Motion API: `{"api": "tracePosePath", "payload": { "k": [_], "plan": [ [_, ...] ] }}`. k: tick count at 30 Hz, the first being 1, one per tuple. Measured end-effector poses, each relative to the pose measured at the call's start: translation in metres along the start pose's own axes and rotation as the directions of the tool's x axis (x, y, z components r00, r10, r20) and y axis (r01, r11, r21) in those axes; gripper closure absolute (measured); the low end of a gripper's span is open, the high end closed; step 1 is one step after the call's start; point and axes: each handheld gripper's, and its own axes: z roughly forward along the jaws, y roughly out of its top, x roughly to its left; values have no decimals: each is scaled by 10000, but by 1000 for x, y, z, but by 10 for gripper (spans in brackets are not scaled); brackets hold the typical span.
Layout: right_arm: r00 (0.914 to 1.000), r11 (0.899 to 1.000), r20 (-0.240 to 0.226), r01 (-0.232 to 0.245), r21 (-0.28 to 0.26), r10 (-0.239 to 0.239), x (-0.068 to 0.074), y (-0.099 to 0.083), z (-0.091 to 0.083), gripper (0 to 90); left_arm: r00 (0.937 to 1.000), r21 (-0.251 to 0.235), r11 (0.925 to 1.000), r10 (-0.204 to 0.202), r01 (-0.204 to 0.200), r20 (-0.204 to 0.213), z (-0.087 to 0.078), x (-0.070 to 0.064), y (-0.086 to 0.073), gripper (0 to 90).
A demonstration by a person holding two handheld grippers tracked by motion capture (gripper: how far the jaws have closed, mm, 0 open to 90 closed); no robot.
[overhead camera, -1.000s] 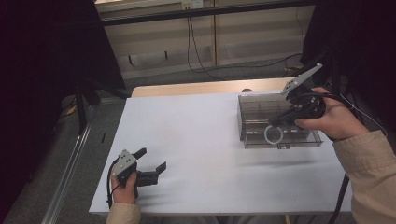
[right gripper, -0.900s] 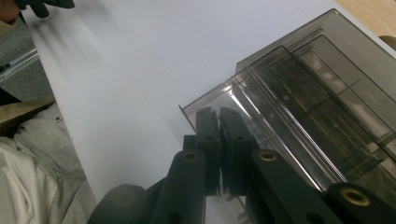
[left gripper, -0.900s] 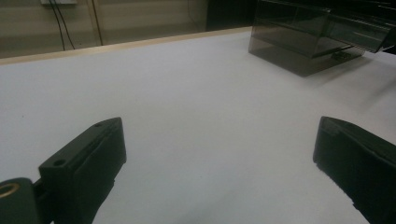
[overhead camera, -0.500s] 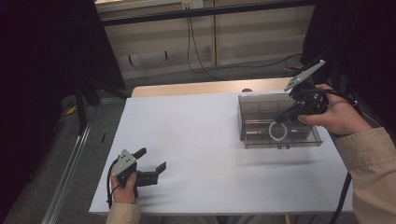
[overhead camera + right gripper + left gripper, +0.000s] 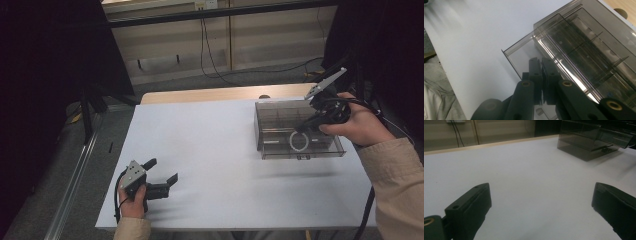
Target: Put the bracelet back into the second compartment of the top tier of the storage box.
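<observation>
My right gripper point(image 5: 306, 124) has its jaws pinched together inside the smoky plastic box point(image 5: 272, 116) at the counter's point(image 5: 210, 140) far right, its drawer point(image 5: 524, 53) part-open, while my left gripper point(image 5: 161, 176) idles wide, empty.

My grippers' jaws were black, the organizer box point(image 5: 280, 120) smoky grey and see-through, the ring point(image 5: 299, 141) inside white, the table point(image 5: 210, 150) plain white.
</observation>
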Motion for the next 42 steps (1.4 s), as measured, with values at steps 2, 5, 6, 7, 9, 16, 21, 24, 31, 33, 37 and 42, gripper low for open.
{"api": "tracePosePath", "payload": {
  "k": [2, 5, 6, 7, 9, 16, 21, 24, 31, 33, 37, 42],
  "plan": [
    [10000, 10000, 7, -22, -29, 22, -1, -1, 2, 880, 10000, 3, 10000, 16, -16, 2, 0, 0, 0, 27],
    [10000, 10000, -3, -28, 0, 28, -3, -2, 4, 880, 10000, 31, 10000, 31, -31, -5, 0, 0, 0, 27],
    [10000, 10000, -20, -33, 15, 33, -3, -2, 5, 880, 10000, 3, 10000, 3, -3, -5, 0, 0, 0, 27],
    [10000, 10000, -10, -29, 27, 29, -3, -2, 5, 880, 10000, 0, 10000, 3, -3, 0, 0, 0, 0, 27],
    [10000, 10000, 17, -61, 42, 61, -4, -3, 6, 880, 10000, 4, 10000, 3, -3, -2, 0, 0, 0, 27],
    [10000, 9999, -7, -67, 94, 67, -6, -3, 11, 880, 10000, 33, 10000, 47, -47, 0, 0, 0, 0, 27],
    [9999, 9998, 1, -161, 82, 161, -8, -5, 15, 879, 10000, 4, 10000, -4, 4, -3, 0, 0, 0, 27],
    [9999, 9998, -26, -158, 90, 158, -8, -6, 16, 880, 10000, 27, 10000, 20, -20, -5, 0, 0, 0, 27],
    [9999, 9998, -12, -155, 102, 155, -8, -8, 18, 879, 10000, 31, 10000, 47, -47, -1, 0, 0, 0, 27],
    [9999, 9998, 4, -147, 103, 147, -8, -8, 18, 879, 10000, 32, 10000, 31, -31, -4, 0, 0, 0, 27],
    [9999, 9999, -9, -109, 97, 109, -7, -9, 19, 879, 10000, -3, 10000, -11, 11, -9, 0, 0, 0, 27],
    [9999, 9999, -33, -103, 80, 103, -7, -11, 20, 879, 10000, -4, 10000, -18, 18, -5, 0, 0, 0, 27]
  ]
}}
